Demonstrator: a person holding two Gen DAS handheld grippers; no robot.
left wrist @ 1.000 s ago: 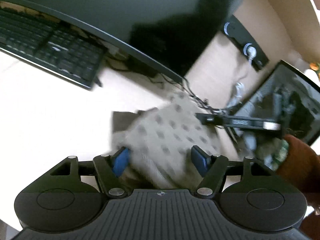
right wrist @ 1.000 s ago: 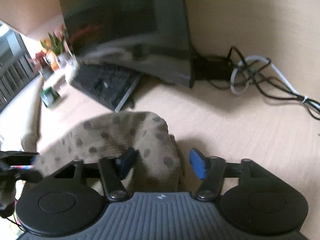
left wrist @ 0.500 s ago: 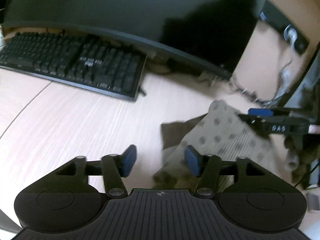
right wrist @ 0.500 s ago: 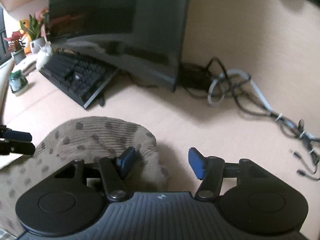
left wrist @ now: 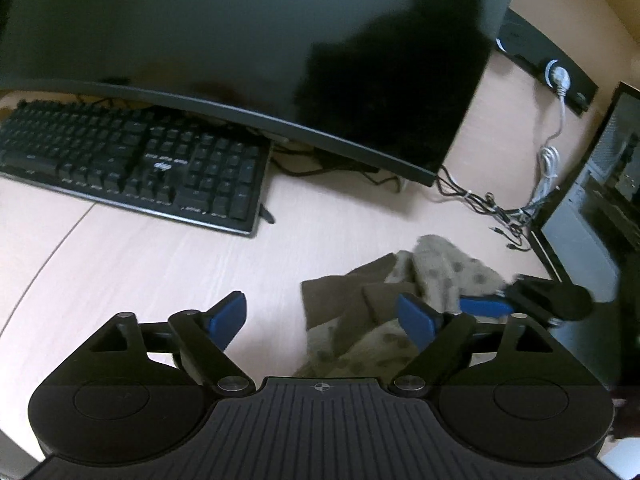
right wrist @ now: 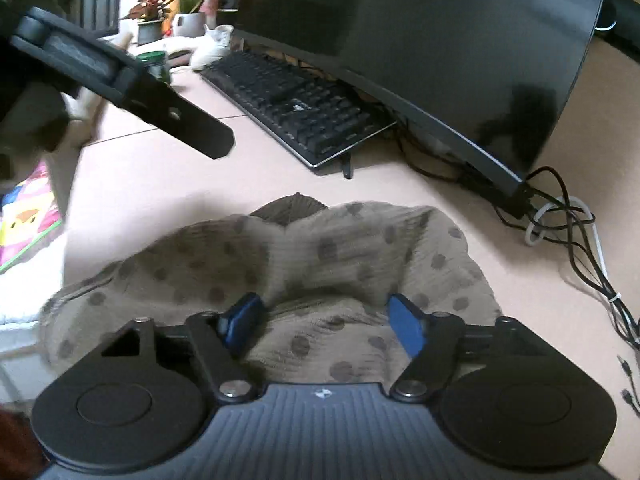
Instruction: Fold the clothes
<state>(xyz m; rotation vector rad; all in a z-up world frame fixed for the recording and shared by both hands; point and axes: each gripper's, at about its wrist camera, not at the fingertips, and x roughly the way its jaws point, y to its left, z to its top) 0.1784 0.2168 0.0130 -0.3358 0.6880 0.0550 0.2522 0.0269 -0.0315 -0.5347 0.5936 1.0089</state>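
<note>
Keyboard (left wrist: 132,164) logo unreadable; L gripper (left wrist: 322,318), R gripper (right wrist: 322,324) jaws opening over spotted garment (right wrist: 340,248).

spotted garment (left wrist: 440,276), keyboard (left wrist: 132,160), monitor (left wrist: 240,40)

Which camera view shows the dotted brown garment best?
The right wrist view: the dotted garment fills the middle, rumpled on the desk. The left wrist view shows only its edge, partly hidden behind the tool's fingers.
</note>
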